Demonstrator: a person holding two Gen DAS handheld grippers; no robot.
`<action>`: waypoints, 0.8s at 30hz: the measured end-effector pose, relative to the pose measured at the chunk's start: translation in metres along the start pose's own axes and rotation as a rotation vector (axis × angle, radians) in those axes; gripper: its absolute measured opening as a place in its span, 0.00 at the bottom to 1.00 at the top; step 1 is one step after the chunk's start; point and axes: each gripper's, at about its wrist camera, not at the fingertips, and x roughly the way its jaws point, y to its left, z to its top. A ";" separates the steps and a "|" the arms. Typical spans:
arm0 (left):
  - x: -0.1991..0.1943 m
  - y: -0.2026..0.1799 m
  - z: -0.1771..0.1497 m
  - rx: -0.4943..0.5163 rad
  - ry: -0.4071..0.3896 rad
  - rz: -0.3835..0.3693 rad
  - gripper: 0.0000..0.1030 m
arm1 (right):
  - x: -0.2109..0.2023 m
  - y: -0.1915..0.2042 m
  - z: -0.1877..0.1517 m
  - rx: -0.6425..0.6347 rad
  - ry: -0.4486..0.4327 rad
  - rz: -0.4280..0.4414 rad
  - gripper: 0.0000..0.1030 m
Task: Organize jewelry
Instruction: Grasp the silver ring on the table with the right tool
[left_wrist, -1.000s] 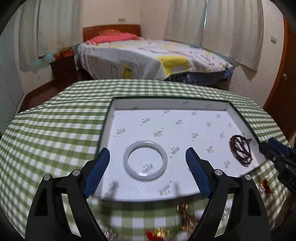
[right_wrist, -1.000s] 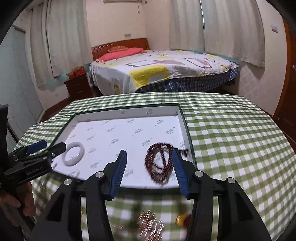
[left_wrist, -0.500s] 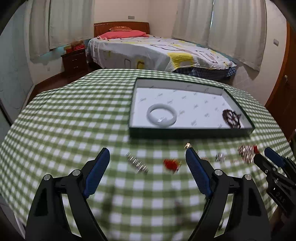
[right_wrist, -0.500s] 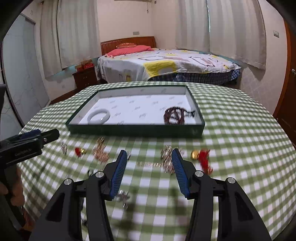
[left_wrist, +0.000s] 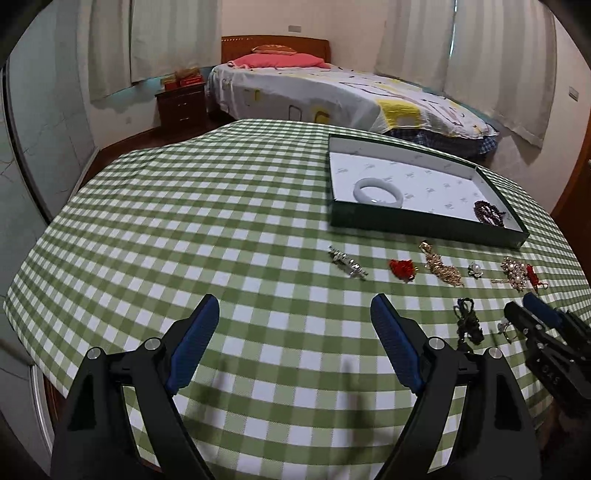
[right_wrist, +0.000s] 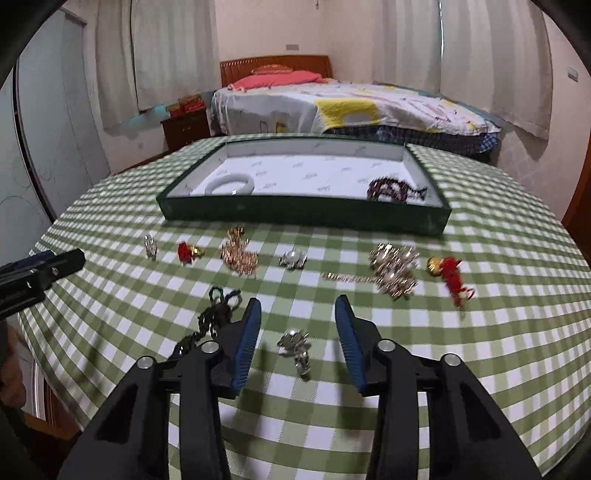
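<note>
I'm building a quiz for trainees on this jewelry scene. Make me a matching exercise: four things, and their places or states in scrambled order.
Things:
1. white bangle
2. dark bead bracelet
3. silver ring piece
4. left gripper

Places or states:
A. between the right gripper's fingers, on the cloth
B. tray's right end
C. open, holding nothing
D. tray's left part

Pairs: 1-D, 2-B, 3-A, 4-C

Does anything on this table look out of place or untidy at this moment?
Yes. Only the white bangle and the dark bead bracelet lie in the green tray. The other jewelry is scattered loose on the checked tablecloth in front of it, for example the gold chain and the dark necklace. Nothing looks damaged.
</note>
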 end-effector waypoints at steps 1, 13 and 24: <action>0.001 0.001 0.000 -0.004 0.003 -0.001 0.80 | 0.002 0.000 -0.002 0.001 0.009 -0.002 0.38; 0.008 -0.004 -0.006 0.005 0.030 -0.006 0.80 | 0.011 -0.005 -0.012 0.009 0.056 0.004 0.20; 0.007 -0.046 -0.015 0.081 0.045 -0.061 0.80 | -0.015 -0.044 -0.015 0.062 0.021 -0.061 0.20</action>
